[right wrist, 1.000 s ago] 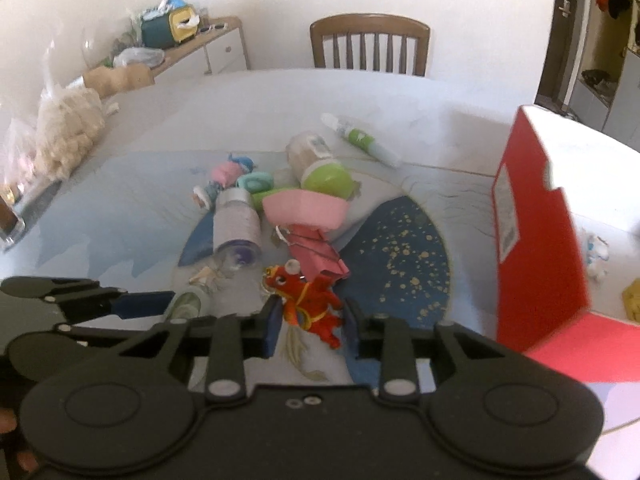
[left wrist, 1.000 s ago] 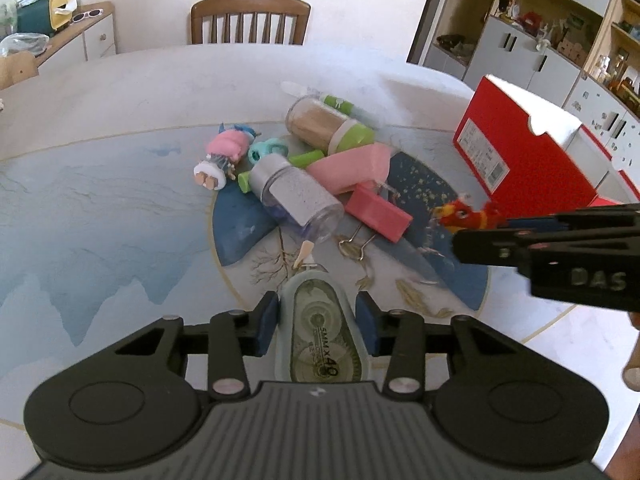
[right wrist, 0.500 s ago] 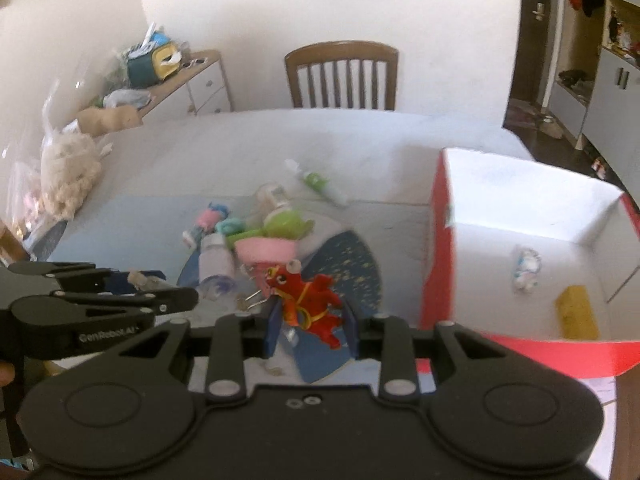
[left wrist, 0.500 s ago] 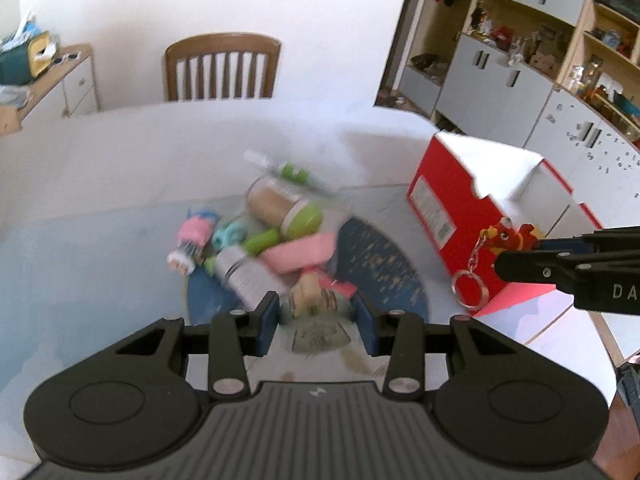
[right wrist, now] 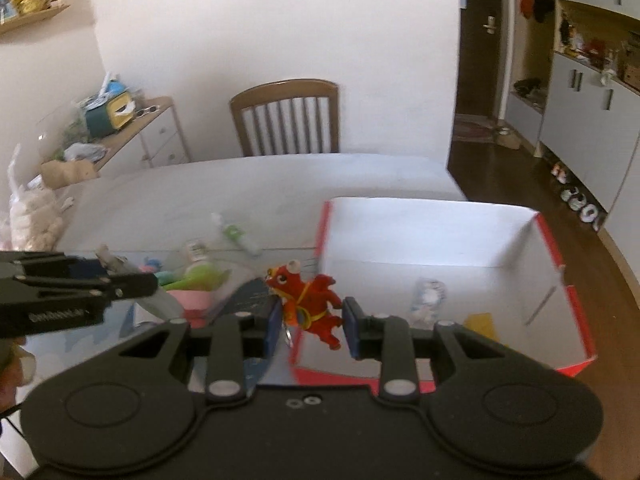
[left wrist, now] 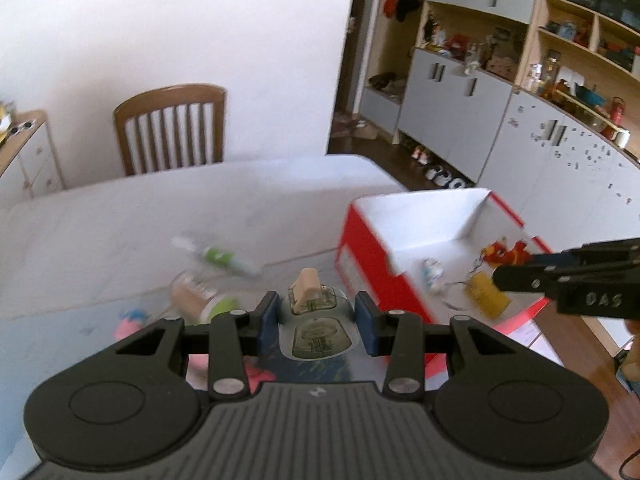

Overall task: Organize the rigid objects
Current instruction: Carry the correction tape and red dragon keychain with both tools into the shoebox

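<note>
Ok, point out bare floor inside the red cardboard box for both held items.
Free: the white floor of the red cardboard box along its far wall and right side. Crowded: the near strip, holding a small white-blue toy and a yellow block.

A home dining room: wooden chair point(right wrist: 285, 116), table point(right wrist: 248, 184), cluttered shelves point(left wrist: 568, 52), shoes point(left wrist: 440, 172) on the floor

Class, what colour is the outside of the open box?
Red outside, white inside; the left wrist view shows it best.
</note>
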Motion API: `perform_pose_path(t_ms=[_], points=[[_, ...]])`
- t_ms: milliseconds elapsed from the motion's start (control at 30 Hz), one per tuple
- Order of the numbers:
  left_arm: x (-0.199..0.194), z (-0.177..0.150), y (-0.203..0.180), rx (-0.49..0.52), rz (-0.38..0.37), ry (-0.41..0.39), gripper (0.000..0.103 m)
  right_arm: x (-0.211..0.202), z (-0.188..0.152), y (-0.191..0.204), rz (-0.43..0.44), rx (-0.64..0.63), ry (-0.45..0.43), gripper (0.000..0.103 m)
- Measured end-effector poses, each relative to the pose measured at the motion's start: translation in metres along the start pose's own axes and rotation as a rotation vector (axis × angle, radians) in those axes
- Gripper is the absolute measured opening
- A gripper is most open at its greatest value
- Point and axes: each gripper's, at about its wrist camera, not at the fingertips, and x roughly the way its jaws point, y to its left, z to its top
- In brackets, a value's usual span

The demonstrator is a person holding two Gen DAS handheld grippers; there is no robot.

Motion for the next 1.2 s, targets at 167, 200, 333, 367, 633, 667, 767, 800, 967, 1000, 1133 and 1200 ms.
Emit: perform_pose_path(t_ms=[167,200,333,367,633,667,767,800,967,1000,1133,1200], points=[[0.014,0.023,-0.035,0.023,-0.043,-0.005,0.04,-0.001,0.003,-0.034,-0.017,0.009,0.006,0.032],[0.018,0.027,-0.043,0.026,-0.053,-0.001,0.041,0.0,0.003,-0.041,-0.023,0.011,0.009,0.032],[0.036,0.038,-0.071,0.047,-0.078,0.016,0.04,0.003,0.003,-0.067,-0.04,0.023,0.021,0.028],[0.04,0.041,-0.077,0.054,-0.081,0.018,0.04,0.005,0.003,-0.076,-0.043,0.03,0.031,0.022],[0.086,0.049,-0.122,0.096,-0.111,0.091,0.04,0.028,0.004,-0.129,-0.055,0.068,0.09,0.007],[0.095,0.049,-0.127,0.103,-0.113,0.107,0.041,0.031,0.004,-0.134,-0.057,0.068,0.097,0.007],[0.122,0.047,-0.14,0.125,-0.103,0.161,0.04,0.04,0.002,-0.149,-0.049,0.076,0.119,0.008],[0.132,0.045,-0.143,0.134,-0.1,0.183,0.041,0.043,0.001,-0.152,-0.045,0.078,0.126,0.008],[0.178,0.031,-0.151,0.173,-0.057,0.299,0.04,0.055,-0.004,-0.163,-0.02,0.073,0.154,0.008],[0.185,0.029,-0.152,0.175,-0.05,0.318,0.041,0.057,-0.004,-0.165,-0.017,0.069,0.16,0.009],[0.208,0.023,-0.157,0.196,-0.034,0.372,0.04,0.065,-0.007,-0.167,0.004,0.06,0.182,0.01],[0.215,0.028,-0.161,0.219,-0.033,0.374,0.04,0.067,-0.007,-0.167,0.015,0.056,0.188,0.011]])
